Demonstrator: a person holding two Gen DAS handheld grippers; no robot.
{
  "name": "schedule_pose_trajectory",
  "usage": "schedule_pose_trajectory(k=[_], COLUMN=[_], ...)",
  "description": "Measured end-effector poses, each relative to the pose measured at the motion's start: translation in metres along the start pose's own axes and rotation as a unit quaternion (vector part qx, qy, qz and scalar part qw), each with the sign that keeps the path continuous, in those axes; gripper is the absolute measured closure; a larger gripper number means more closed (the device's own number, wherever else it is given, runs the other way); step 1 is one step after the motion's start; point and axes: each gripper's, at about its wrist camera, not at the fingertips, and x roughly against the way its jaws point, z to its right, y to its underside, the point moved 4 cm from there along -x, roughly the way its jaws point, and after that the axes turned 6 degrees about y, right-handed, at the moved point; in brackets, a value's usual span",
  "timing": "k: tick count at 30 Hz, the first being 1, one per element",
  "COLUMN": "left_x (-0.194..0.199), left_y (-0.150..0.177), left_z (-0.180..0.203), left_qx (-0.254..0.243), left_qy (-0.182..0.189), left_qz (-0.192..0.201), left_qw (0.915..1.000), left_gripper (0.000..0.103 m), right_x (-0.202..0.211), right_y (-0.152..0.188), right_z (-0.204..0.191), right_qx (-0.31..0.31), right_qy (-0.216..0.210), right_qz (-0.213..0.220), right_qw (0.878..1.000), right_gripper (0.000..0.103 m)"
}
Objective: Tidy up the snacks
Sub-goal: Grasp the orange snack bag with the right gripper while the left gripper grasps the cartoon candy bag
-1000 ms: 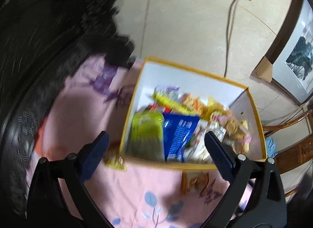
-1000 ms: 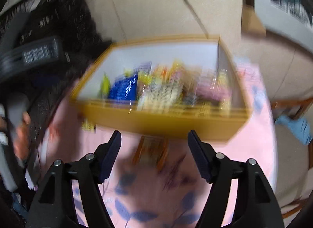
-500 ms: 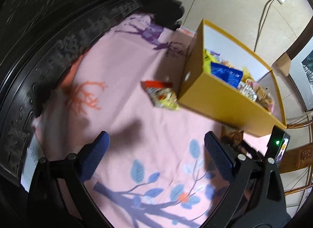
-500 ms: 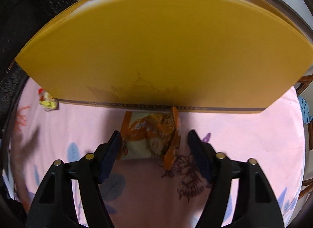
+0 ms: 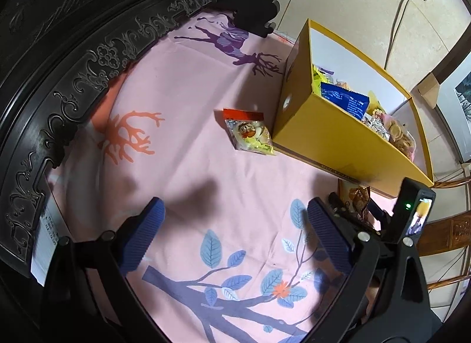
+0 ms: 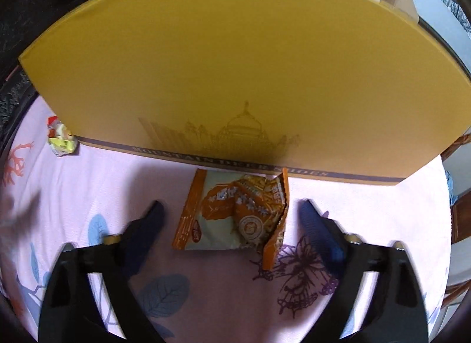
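Yellow box (image 6: 235, 72) wall just behind orange packet (image 6: 235, 213), right hand-held gripper (image 6: 232, 216) spread (closing) around it, left hand-held gripper (image 5: 235, 225) spread, empty

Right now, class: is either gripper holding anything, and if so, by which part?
Nothing is held. The right gripper straddles the orange-and-white snack packet on the pink cloth, its jaws just closing but not touching. The left gripper is open over bare cloth.

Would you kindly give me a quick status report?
Left gripper open, empty. Right gripper open, jaws closing around orange snack packet. Yellow box close behind; nothing blocking.
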Motion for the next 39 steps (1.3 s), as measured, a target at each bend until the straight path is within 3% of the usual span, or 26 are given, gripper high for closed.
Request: schedule_pose_trajectory(k=[3,6,13,17,20,24,26,28,30,34,39], left_x=[-0.002,-0.006,-0.055,-0.093,-0.125,-0.15,-0.151,-0.15,-0.145,-0.141,-0.131], left_y=[0.0,-0.001,-0.015,-0.037,-0.048,-0.053,-0.057,-0.056,-0.052,-0.049,-0.038], left_z=[0.0,0.002,0.017,0.024,0.023,0.019,0.019,0.021,0.026,0.029,0.021], left_qx=[0.007,0.005,-0.065,-0.122,-0.172,-0.202,-0.206,-0.216,-0.238,-0.249,-0.201], left_qy=[0.002,0.005,-0.02,-0.022,-0.033,-0.048,-0.042,-0.035,-0.01,0.003,0.018], left_qz=[-0.003,-0.004,-0.015,-0.014,-0.049,-0.085,-0.08,-0.074,-0.061,-0.052,-0.039], left_qw=[1.0,1.0,0.9976,0.9922,0.9833,0.9745,0.9744,0.973,0.9694,0.9671,0.9786], left_gripper=[0.004,0.004,0.004,0.004,0.004,0.005,0.006,0.011,0.029,0.041,0.053], right_x=[0.007,0.008,0.036,0.049,0.056,0.052,0.054,0.056,0.058,0.052,0.053], right_y=[0.002,0.002,0.043,0.062,0.071,0.068,0.07,0.069,0.071,0.063,0.061], right_z=[0.002,0.008,0.017,0.02,0.018,0.021,0.017,0.011,0.01,-0.017,-0.025], right_qx=[0.001,0.0,0.039,0.035,0.028,0.026,0.028,0.031,0.033,0.039,0.038], right_qy=[-0.01,-0.03,-0.05,-0.056,-0.056,-0.05,-0.048,-0.046,-0.044,-0.037,-0.038], right_qz=[0.0,-0.01,-0.024,-0.031,-0.034,-0.035,-0.035,-0.034,-0.034,-0.034,-0.036], right_qw=[1.0,1.0,0.998,0.997,0.997,0.998,0.998,0.998,0.998,0.998,0.998], right_gripper=[0.048,0.049,0.049,0.048,0.048,0.046,0.045,0.044,0.042,0.041,0.041])
